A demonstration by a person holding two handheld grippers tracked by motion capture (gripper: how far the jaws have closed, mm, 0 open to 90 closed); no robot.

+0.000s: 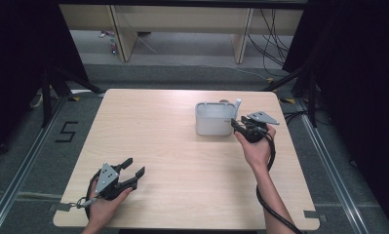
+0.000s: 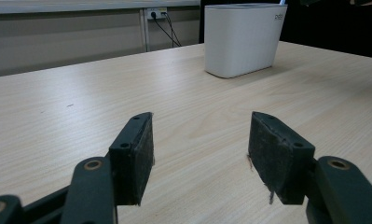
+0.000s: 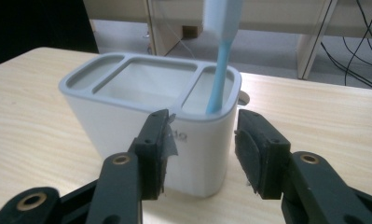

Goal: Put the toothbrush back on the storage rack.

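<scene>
The toothbrush (image 3: 219,60) stands in the end slot of the holder (image 3: 141,121) near the counter's (image 1: 172,161) far right corner, so placing looks done: right hand-held gripper (image 3: 200,149) spread and empty, should back off; left hand-held gripper (image 2: 200,154) idles spread.

Toothbrush (image 3: 219,60) head cut off by top edge above the right hand-held gripper (image 3: 202,140). Holder (image 3: 146,126) lettering mostly hidden behind its near pad. Small object behind the holder unreadable.

High view overhead, far; tool views low, close; all share white holder (image 1: 214,119).
</scene>
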